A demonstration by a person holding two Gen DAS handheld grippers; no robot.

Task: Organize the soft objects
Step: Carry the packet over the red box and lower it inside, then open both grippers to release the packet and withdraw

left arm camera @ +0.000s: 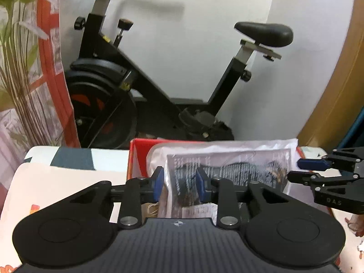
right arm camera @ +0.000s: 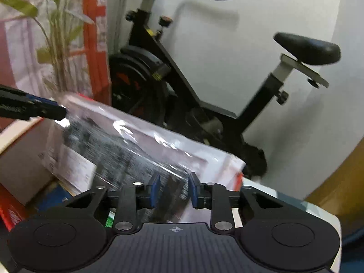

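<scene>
Packet: the plastic-wrapped dark knit packet [left arm camera: 227,170] sat over the red box [left arm camera: 136,157].
Left fingers [left arm camera: 159,182]: I saw them parted, the packet's edge between.
Right fingers [right arm camera: 154,188]: parted likewise, straddling its near edge.
Behind: exercise bike [left arm camera: 159,79], plant [left arm camera: 16,45].

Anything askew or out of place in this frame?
The clear plastic packet of dark knit fabric sits tilted over the red box, not flat inside it. Both the left gripper and right gripper straddle its edges. No damage or spill is visible.
</scene>
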